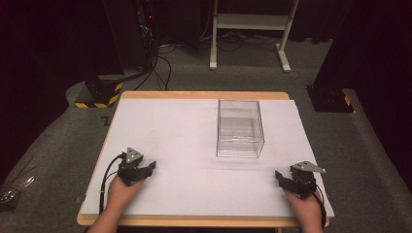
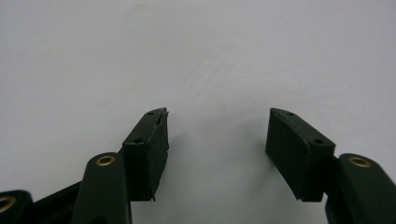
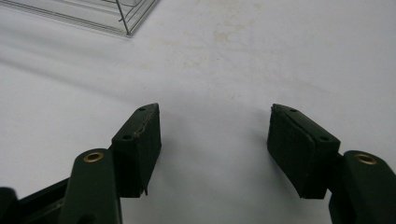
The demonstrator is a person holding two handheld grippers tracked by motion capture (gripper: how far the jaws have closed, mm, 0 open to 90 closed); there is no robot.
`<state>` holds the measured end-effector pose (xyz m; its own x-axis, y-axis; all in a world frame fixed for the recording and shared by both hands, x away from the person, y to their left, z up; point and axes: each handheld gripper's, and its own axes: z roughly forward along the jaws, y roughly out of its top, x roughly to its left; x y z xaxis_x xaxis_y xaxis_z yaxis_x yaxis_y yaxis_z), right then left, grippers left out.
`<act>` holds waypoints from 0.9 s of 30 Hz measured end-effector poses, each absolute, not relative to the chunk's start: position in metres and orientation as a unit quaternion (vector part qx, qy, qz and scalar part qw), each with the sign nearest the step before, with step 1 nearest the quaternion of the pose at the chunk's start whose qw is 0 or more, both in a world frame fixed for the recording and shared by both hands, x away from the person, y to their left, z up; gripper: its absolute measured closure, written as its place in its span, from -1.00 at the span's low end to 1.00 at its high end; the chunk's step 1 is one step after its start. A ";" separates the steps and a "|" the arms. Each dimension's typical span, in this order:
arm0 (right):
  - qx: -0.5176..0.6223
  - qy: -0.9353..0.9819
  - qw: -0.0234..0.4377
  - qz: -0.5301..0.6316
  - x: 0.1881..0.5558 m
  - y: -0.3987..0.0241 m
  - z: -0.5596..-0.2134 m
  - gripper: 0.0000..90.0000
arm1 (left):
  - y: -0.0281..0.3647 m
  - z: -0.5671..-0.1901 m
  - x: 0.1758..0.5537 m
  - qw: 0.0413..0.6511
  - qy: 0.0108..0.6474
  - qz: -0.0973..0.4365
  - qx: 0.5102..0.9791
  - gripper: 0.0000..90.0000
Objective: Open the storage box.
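A clear plastic box [image 1: 240, 128] stands upright on the white table sheet [image 1: 194, 141], right of the middle. My left gripper [image 1: 147, 167] rests near the front left of the sheet, held by a hand, and its jaws stand open with nothing between them; the same open left gripper [image 2: 217, 135] hovers over bare white sheet. My right gripper [image 1: 280, 175] sits near the front right, jaws open and empty. In the right gripper view the right gripper [image 3: 215, 133] points across the sheet, and a corner of the clear box [image 3: 107, 14] shows at the top left.
The table's wooden edge [image 1: 204, 94] frames the white sheet. Beyond it are grey carpet, a white stand frame [image 1: 250, 29], black cables [image 1: 160, 63] and a yellow-and-black striped base [image 1: 99, 94]. A dark base plate [image 1: 330, 99] lies on the floor at the right.
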<state>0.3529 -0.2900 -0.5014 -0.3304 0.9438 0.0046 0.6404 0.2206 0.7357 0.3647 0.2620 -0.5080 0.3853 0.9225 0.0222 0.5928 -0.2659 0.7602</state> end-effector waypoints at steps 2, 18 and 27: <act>0.530 0.746 0.231 0.329 0.353 -0.290 -0.501 -0.22 | 0.262 -0.508 0.365 0.343 0.499 0.241 0.759 -0.13; 0.530 0.747 0.231 0.329 0.353 -0.290 -0.501 -0.22 | 0.262 -0.508 0.365 0.342 0.499 0.241 0.759 -0.13; 0.517 0.746 0.237 0.346 0.349 -0.291 -0.499 -0.11 | 0.262 -0.508 0.365 0.343 0.499 0.239 0.759 -0.13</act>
<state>0.3494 -0.2907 -0.4991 -0.3522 0.9359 0.0049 0.6078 0.2247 0.7617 0.3649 0.2621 -0.5079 0.3864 0.9221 0.0212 0.5940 -0.2664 0.7591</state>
